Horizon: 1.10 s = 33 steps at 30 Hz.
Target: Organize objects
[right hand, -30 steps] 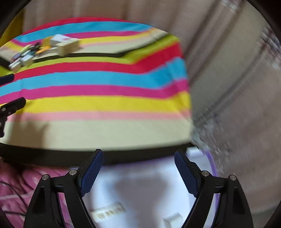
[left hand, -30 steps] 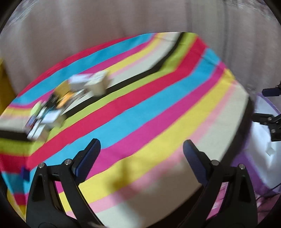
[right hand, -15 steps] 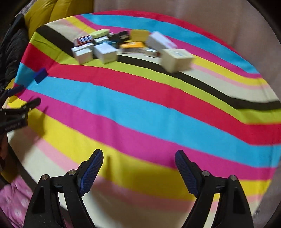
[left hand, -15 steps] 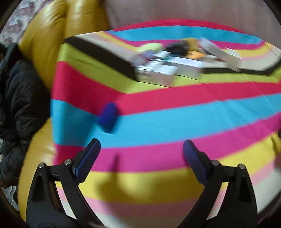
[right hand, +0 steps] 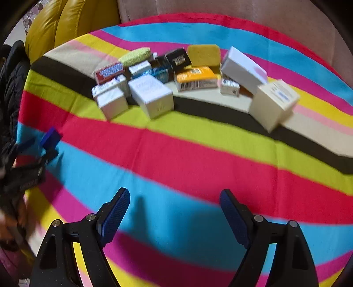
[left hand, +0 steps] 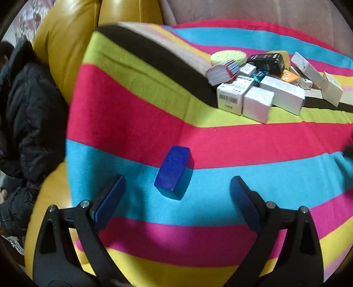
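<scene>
A dark blue block [left hand: 173,171] lies alone on the striped cloth [left hand: 132,123], just ahead of my left gripper [left hand: 176,194], which stands open with nothing between its fingers. Farther back sits a heap of small boxes [left hand: 260,88], several of them white, with a black box [left hand: 267,63] and a pale green sponge [left hand: 228,58]. My right gripper [right hand: 174,209] is open and empty over the blue and pink stripes. Its view shows the same heap [right hand: 152,92], an orange box [right hand: 196,78], a yellow sponge [right hand: 204,55], a cream box [right hand: 273,102], the blue block [right hand: 50,136] and my left gripper [right hand: 28,163] at far left.
A mustard-yellow leather sofa [left hand: 66,44] stands behind the cloth's left corner, with a dark padded jacket [left hand: 26,110] beside it. A pale curtain [right hand: 220,8] hangs behind the table. The cloth's left edge drops off close to the blue block.
Both views swung left and tipped down from the table's right edge toward the box heap. The blue block came into view and now lies close in front of my left gripper. Both stayed open.
</scene>
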Available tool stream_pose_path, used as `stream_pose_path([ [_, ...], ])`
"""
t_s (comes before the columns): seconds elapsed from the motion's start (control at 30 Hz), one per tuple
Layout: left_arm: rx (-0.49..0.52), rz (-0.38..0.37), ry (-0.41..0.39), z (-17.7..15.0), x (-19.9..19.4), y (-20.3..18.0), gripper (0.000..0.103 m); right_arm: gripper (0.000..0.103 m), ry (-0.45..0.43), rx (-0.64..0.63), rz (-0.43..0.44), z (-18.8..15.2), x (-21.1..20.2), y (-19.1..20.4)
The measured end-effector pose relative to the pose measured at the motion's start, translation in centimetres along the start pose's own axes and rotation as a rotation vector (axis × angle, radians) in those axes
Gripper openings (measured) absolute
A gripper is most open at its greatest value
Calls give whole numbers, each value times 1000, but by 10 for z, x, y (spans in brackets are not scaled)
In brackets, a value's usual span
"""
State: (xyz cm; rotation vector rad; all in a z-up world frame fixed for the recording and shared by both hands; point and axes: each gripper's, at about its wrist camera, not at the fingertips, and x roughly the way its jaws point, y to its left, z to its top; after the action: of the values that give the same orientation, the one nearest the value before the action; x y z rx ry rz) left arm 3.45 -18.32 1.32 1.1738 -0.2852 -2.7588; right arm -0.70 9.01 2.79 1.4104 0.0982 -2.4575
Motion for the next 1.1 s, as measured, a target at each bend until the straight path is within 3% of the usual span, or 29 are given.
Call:
stream_pose_path([
  [0.2, 44, -65, -38, 10, -11, -19, 98, 86, -12, -52, 14, 46, 45, 1],
  [0.5, 16, -165, 57, 30, 18, -52, 98, 84, -39, -184, 25, 119, 97, 29],
  [0.53, 10, -173, 66, 33, 21, -54, 98, 70, -55, -205, 39, 120, 97, 31],
  [0.57, 1, -183, 73, 36, 23, -57, 98, 46, -76, -223, 55, 118, 94, 31],
  [0.6, -12, -193, 80, 39, 26, -59, 98, 43, -87, -227, 57, 114, 89, 30],
  [0.83, -86, -222, 128, 60, 47, -85, 98, 43, -101, -184, 13, 58, 51, -7],
  [0.97, -181, -177, 161, 78, 62, -103, 98, 43, -103, -152, -8, 33, 35, -28],
  [1.1, -287, -57, 180, 99, 81, -117, 98, 43, -130, -124, -13, 23, 27, -46],
])
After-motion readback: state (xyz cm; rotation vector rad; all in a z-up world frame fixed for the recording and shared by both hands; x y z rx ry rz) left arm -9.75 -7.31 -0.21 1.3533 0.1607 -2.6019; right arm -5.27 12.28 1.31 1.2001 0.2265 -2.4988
